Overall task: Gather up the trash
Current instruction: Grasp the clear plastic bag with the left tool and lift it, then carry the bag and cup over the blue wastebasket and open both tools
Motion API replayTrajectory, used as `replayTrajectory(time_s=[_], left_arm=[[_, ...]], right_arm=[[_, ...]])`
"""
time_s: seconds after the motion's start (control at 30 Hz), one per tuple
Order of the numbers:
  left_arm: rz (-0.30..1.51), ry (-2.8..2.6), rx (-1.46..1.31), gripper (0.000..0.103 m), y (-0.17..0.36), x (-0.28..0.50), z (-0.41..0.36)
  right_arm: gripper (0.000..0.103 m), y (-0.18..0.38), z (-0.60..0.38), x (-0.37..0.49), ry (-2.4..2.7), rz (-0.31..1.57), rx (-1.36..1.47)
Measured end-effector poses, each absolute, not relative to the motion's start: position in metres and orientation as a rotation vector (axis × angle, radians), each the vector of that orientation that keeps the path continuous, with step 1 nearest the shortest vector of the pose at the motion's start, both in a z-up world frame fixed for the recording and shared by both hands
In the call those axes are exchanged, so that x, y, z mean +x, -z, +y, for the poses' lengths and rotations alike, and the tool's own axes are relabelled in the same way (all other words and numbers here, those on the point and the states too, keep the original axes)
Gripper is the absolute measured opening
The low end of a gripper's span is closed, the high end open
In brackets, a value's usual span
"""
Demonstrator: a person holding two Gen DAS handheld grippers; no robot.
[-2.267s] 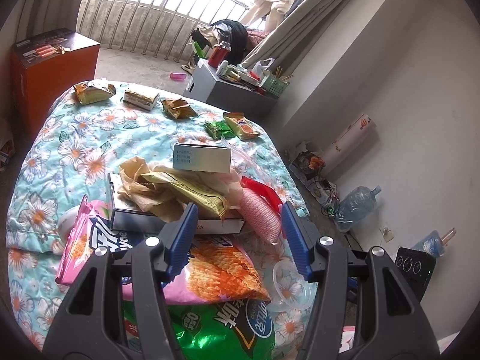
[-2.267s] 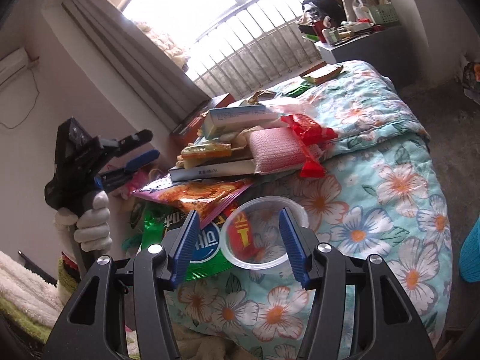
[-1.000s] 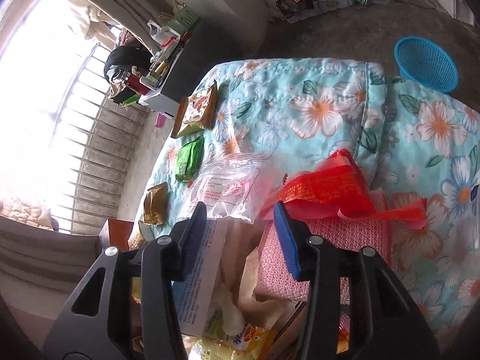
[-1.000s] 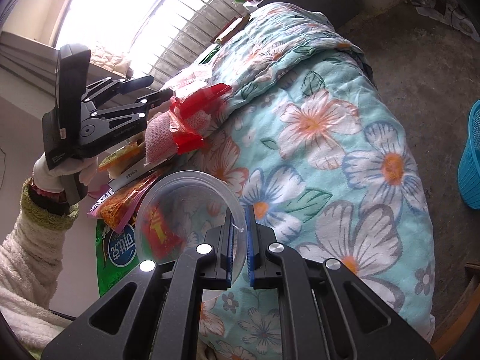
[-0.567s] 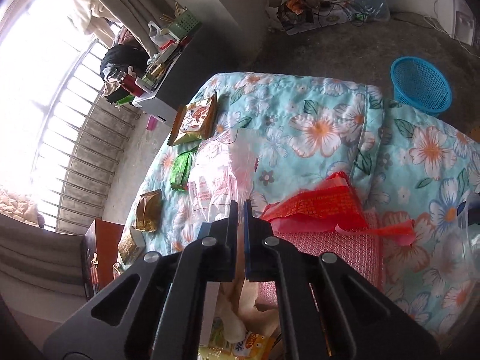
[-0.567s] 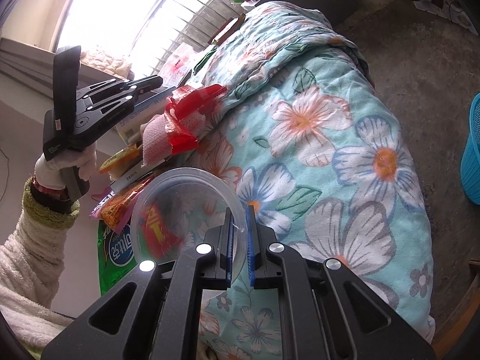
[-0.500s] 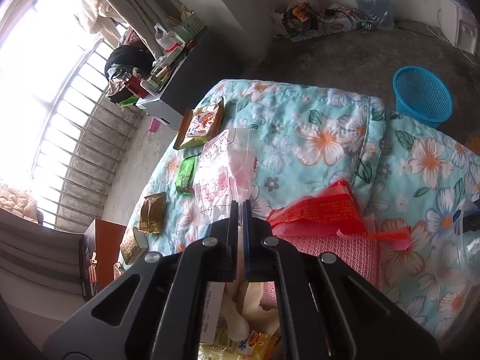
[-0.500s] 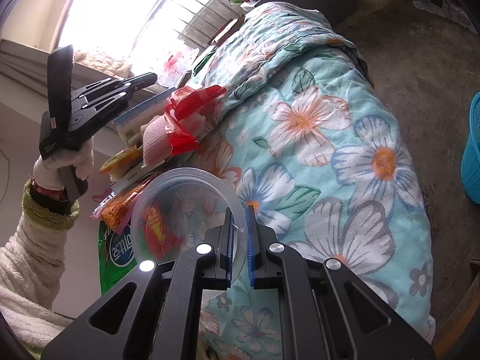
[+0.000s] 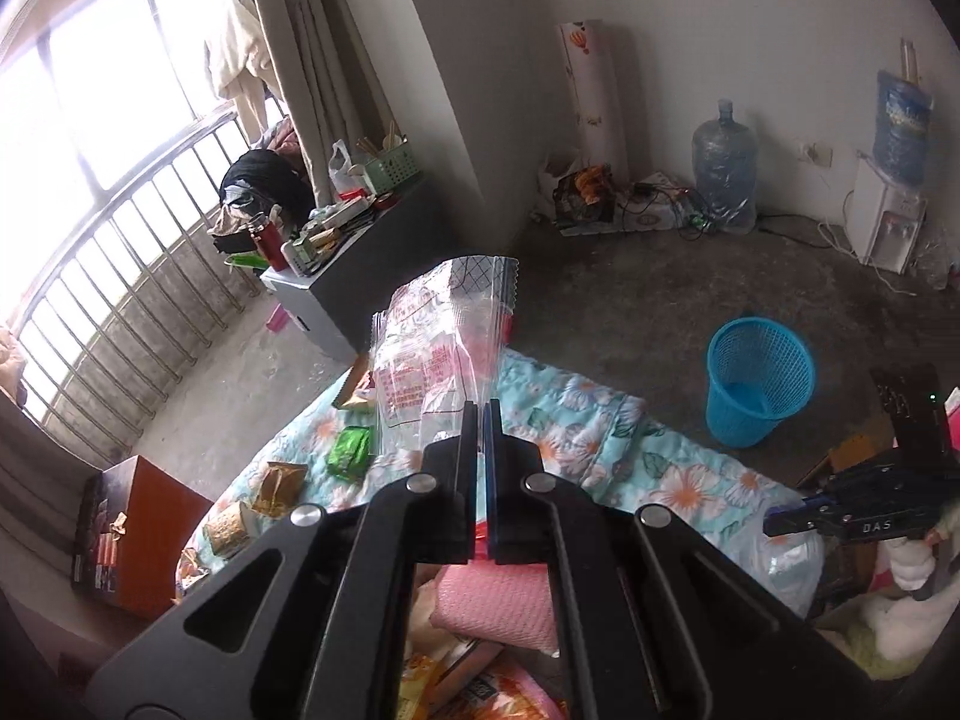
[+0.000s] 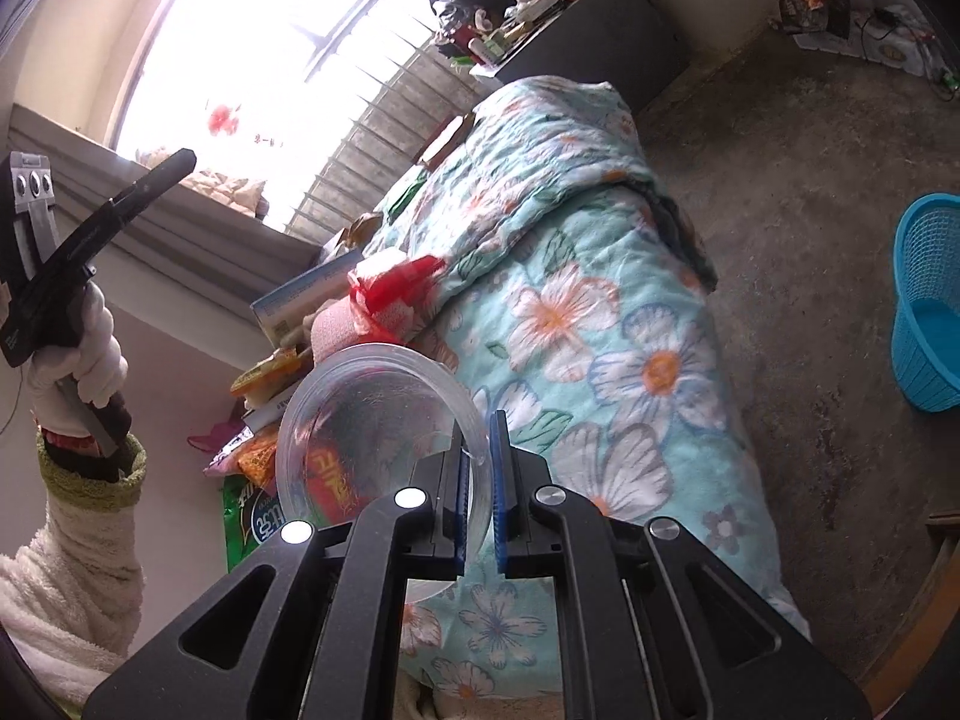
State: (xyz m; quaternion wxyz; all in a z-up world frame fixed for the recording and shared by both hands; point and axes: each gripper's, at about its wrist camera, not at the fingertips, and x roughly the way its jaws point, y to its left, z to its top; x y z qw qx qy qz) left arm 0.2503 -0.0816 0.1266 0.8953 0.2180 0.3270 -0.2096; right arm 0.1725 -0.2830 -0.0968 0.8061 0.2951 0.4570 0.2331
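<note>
Trash in hand counts two: left gripper [image 9: 480,405] clamped on one clear plastic bag [image 9: 441,348], right gripper [image 10: 478,420] pinching one clear plastic lid [image 10: 366,420], one blue basket [image 9: 759,381] nearby.

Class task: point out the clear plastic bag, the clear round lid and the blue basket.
clear plastic bag [image 9: 444,348], left wrist view, printed middle.
clear round lid [image 10: 372,414], right wrist view, transparent centre.
blue basket [image 9: 759,384], left wrist view, mesh wall.

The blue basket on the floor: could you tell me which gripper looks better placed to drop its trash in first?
Probably right: the right gripper, shut on the clear lid, appears nearer the blue basket.
</note>
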Motion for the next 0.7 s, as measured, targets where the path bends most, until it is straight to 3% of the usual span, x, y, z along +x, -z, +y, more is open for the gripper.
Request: replayTrajectory(time_s=[0.17,0.33,0.7], left_arm=[[0.687,0.602,0.367,0.000,-0.127,0.245,-0.149],[0.827,0.788,0.288,0.000,-0.096,0.262,-0.250],[1.235,0.974,0.244,0.001,0.084,0.314,-0.471]], right_arm=[[0.007,0.075,-0.357,0.162,-0.293,0.848,0.657],[0.007,0.085,-0.443,0.151,0.021,0.771,0.694],[0.007,0.190,-0.573,0.150,0.459,0.832,0.878]])
